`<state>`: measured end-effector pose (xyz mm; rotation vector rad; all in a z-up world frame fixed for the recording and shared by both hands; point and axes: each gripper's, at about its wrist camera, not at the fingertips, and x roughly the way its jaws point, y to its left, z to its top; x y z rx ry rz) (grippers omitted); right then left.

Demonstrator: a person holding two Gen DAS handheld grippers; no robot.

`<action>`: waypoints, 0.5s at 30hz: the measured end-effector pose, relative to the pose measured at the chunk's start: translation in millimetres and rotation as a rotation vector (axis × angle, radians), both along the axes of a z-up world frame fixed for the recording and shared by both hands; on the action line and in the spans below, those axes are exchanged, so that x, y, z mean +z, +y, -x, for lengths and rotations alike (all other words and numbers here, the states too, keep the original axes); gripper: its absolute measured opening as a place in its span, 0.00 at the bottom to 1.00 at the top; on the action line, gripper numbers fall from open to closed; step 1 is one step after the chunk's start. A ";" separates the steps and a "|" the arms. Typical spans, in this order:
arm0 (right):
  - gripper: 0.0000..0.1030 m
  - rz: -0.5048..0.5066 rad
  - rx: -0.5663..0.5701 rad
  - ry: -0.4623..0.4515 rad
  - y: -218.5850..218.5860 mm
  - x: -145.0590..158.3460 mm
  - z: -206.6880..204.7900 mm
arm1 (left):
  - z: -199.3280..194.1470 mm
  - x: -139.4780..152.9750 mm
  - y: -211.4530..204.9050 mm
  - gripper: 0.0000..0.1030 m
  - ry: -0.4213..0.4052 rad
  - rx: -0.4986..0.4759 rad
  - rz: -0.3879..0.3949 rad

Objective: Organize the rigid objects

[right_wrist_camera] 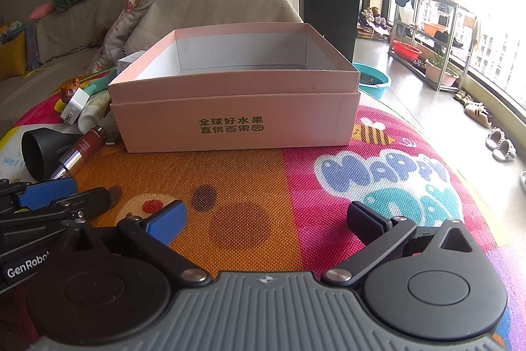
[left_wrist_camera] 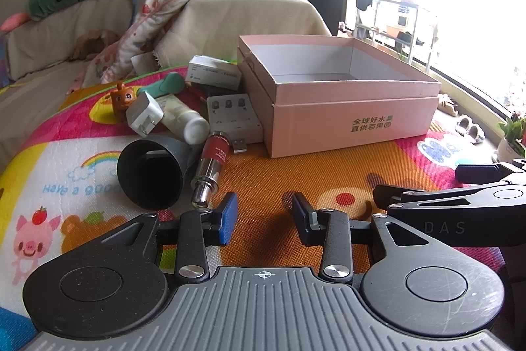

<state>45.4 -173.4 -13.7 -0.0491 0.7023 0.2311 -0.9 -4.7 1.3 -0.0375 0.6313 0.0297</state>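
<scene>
Both grippers hover over the mat [right_wrist_camera: 250,186] with nothing between their fingers: the left gripper [left_wrist_camera: 264,214] part open, the right gripper [right_wrist_camera: 266,221] wide. The box [right_wrist_camera: 236,107] sits ahead, and the clutter [left_wrist_camera: 184,120] lies just left of it.

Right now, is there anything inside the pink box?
No, the pink box shows only its bare white inner walls and floor, while the items lie beside it on the mat.

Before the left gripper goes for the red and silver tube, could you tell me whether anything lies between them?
Nothing visible does. The left gripper is open over bare mat, and the red and silver tube lies just ahead to its left, its silver end nearest. The dark cone lies beside the tube, not in front.
</scene>
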 end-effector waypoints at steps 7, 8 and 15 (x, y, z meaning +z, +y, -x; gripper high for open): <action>1.00 -0.003 0.007 0.005 0.7 0.1 -0.5 | 0.1 0.2 2.7 0.39 0.000 0.000 0.010; 1.00 -0.003 0.012 0.007 0.2 0.1 -1.5 | 0.3 0.3 3.5 0.39 0.000 0.000 0.012; 1.00 0.032 0.065 0.065 2.0 4.8 -8.3 | 2.2 1.7 8.1 0.38 -0.004 -0.004 0.029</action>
